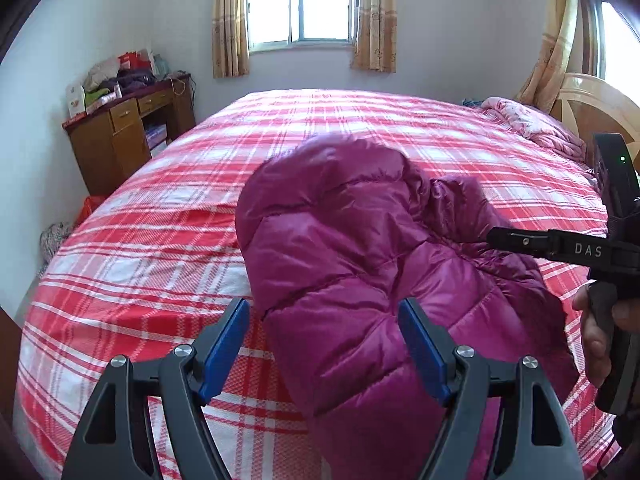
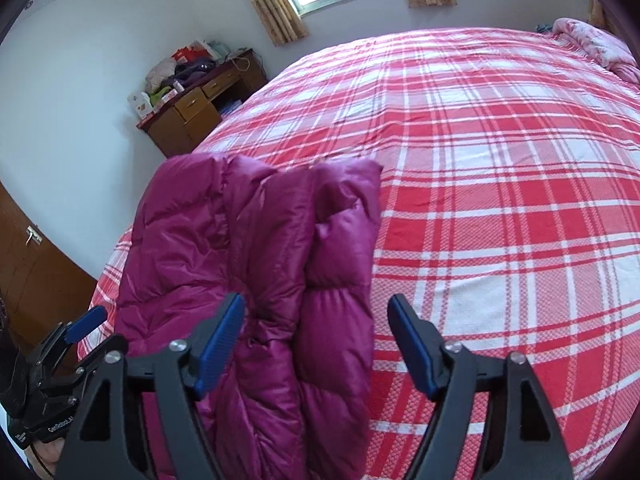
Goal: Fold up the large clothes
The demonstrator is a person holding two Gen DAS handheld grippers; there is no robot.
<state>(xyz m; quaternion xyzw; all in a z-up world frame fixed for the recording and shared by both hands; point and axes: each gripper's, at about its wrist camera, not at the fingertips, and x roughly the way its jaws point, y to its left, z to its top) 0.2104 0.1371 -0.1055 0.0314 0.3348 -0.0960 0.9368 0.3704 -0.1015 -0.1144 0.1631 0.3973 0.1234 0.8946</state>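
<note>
A: Where is the jacket?

B: The magenta puffer jacket (image 1: 360, 264) lies folded into a thick bundle on the bed (image 1: 160, 240), near its front edge, on the red-and-white plaid cover. In the right wrist view the bundle (image 2: 256, 280) shows as two padded layers side by side.

A: And the left gripper (image 1: 324, 344)?

B: Its jaws stand wide apart. The blue pads (image 1: 224, 352) hover just above the jacket's near end; nothing is clamped between them.

A: The right gripper (image 2: 316, 340)?

B: Also spread wide. Its left pad (image 2: 220, 344) sits over the jacket's edge, the other one over bare plaid cover. It grips nothing. From the left wrist view it (image 1: 520, 242) reaches in from the right, a hand (image 1: 596, 332) around its handle.

A: Anything else in the room?

B: A wooden desk (image 1: 120, 140) piled with clothes and boxes against the far wall, a curtained window (image 1: 300, 4), and a pink quilt (image 1: 532, 124) bunched by the headboard.
</note>
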